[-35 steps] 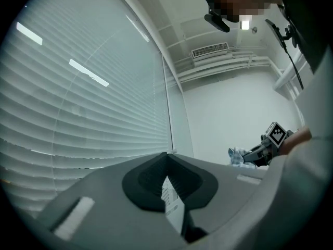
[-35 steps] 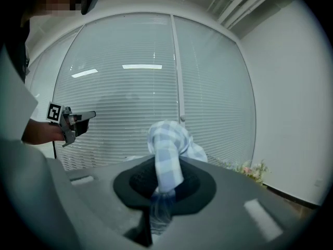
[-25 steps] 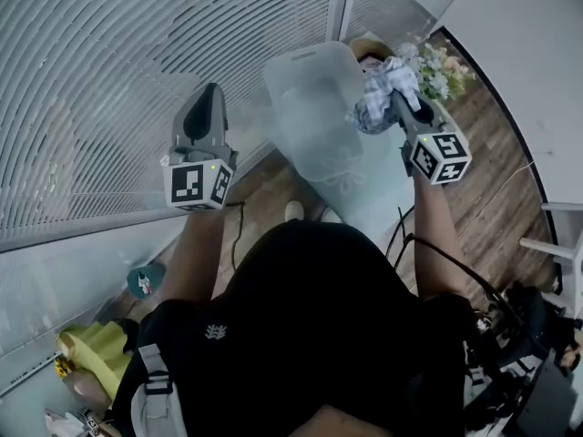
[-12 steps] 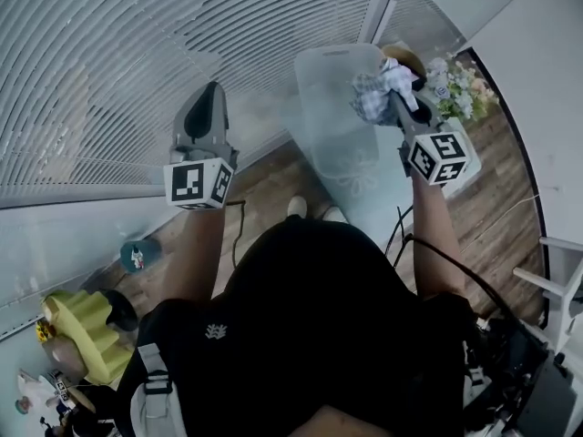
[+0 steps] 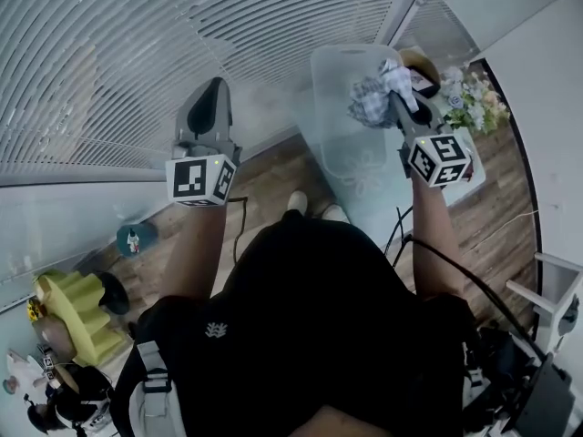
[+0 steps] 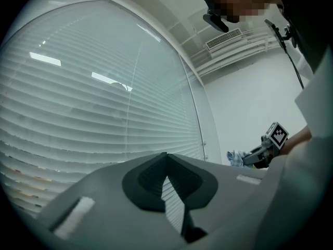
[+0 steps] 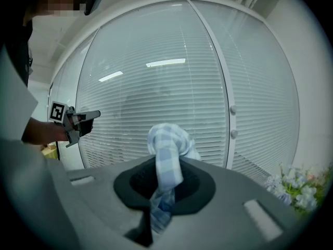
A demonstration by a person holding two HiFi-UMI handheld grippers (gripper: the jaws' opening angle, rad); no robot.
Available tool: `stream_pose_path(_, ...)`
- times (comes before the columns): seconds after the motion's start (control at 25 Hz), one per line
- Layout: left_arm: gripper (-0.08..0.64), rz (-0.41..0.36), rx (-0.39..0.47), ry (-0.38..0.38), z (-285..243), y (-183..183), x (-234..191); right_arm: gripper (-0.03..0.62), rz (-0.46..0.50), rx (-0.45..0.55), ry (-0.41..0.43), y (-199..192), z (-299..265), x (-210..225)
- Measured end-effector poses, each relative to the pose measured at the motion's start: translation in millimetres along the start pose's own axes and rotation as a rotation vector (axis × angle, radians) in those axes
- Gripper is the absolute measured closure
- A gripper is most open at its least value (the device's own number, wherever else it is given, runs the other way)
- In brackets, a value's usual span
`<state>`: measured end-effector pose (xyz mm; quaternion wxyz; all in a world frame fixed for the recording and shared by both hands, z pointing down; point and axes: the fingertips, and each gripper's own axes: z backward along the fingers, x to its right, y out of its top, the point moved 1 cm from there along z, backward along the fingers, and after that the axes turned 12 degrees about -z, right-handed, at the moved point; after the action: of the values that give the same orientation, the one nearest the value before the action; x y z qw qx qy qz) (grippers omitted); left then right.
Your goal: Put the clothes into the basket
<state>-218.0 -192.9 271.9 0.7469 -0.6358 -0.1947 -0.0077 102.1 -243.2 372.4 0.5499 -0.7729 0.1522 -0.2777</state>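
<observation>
A blue-and-white checked cloth [image 5: 373,94] is bunched up in the air, and my right gripper [image 5: 393,98] is shut on it. In the right gripper view the cloth [image 7: 167,139] stands up out of the jaws of the right gripper [image 7: 164,177], with its tail hanging down between them. My left gripper [image 5: 209,107] is held up at the left, facing the window blinds, shut with nothing in it. Its jaws [image 6: 166,158] meet at the tips. From the left gripper view the right gripper [image 6: 263,151] and the cloth [image 6: 235,157] show far to the right. No basket is clearly in view.
Slatted blinds [image 5: 182,35] fill the wall ahead. Below the right gripper stands a pale frosted panel [image 5: 351,153], with a bunch of flowers [image 5: 475,107] to its right. A yellow object [image 5: 77,321] and a small teal thing [image 5: 134,239] lie on the wooden floor at left.
The right gripper with the cloth has drifted slightly right and still grips it. The background has slid: panel and flowers moved right, the yellow object moved up the left side.
</observation>
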Motion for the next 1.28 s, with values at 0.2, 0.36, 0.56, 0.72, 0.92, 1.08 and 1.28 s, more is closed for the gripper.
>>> stream_pose_path(0.2,0.555,-0.001,-0.005,0.000,1,0,0,0.551,-0.008,-0.015,0.002,-6,-3,-2)
stream_pose_path(0.36,0.555,0.009,-0.018,0.009,3,-8,-3,0.551,-0.006,-0.047,0.005,-19,-5,-4)
stream_pose_path(0.56,0.555,0.022,-0.033,-0.036,5,-16,15,0.551,-0.007,-0.067,0.005,-29,-6,-4)
stream_pose_path(0.72,0.555,0.028,-0.052,-0.068,6,-25,31,0.551,-0.007,-0.086,0.012,-39,-8,-7)
stream_pose_path(0.92,0.555,0.031,-0.065,-0.099,4,-26,42,0.551,-0.013,-0.099,0.019,-46,-4,-10)
stream_pose_path(1.08,0.555,0.035,-0.071,-0.123,-6,-35,50,0.551,-0.024,-0.122,0.024,-60,-12,-7)
stream_pose_path(1.28,0.555,0.045,-0.086,-0.155,-17,-49,61,0.551,-0.029,-0.151,0.031,-70,-21,-1)
